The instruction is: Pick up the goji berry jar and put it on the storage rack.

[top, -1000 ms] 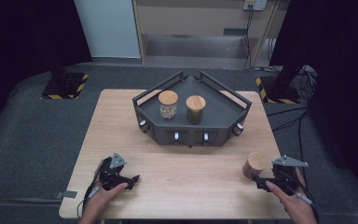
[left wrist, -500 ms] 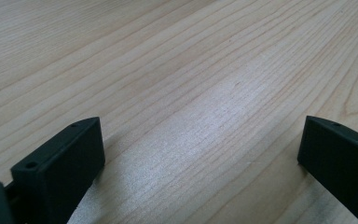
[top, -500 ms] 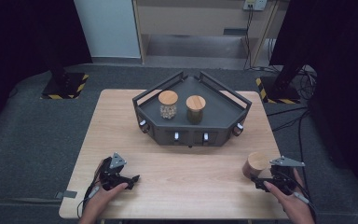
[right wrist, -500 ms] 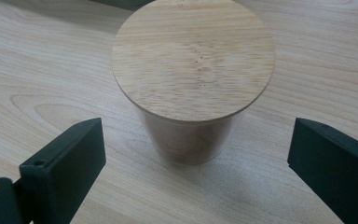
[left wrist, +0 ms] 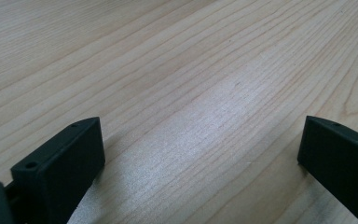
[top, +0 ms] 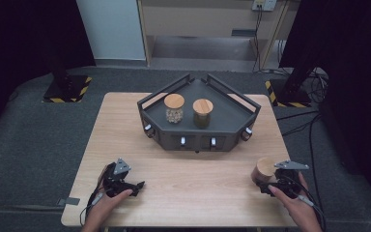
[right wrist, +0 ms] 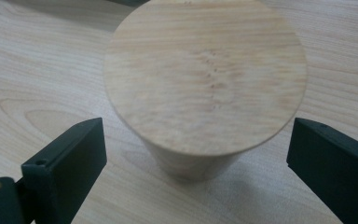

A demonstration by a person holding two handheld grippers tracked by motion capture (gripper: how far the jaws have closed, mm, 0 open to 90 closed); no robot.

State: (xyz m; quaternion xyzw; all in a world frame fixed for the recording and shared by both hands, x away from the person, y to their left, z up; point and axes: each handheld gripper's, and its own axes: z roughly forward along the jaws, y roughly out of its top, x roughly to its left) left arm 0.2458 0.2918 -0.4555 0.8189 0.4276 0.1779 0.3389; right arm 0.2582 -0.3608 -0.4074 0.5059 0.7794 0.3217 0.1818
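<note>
Nearest the front edge of the wooden table (top: 188,193), toward its right corner, the right gripper (top: 270,186) rests low in the person's right hand (top: 294,205). Its jaws stand apart, one on each side of a wooden-lidded jar (top: 264,170) that stands upright on the table just ahead of them. In the right gripper view the jar (right wrist: 205,88) sits between the two jaws and slightly beyond their tips; a strip of bare table shows between each pad and the jar's wall, so neither pad presses on it. The jaws have just been closing a little, with the jar between them but not gripped.

Toward the front left corner, the left gripper (top: 128,186) lies low over the table in the left hand (top: 107,203), well apart from the jar. In the left gripper view its jaws stand wide open over bare wood (left wrist: 191,93), with nothing between them.

Farther back, near the middle of the far edge, a dark angular tray (top: 232,113) with raised rails sits on the table. Two more jars stand upright in it, just beside one another: a clear one with pale contents (top: 174,108) on the left and a darker one (top: 203,113) on the right, both with wooden lids.
</note>
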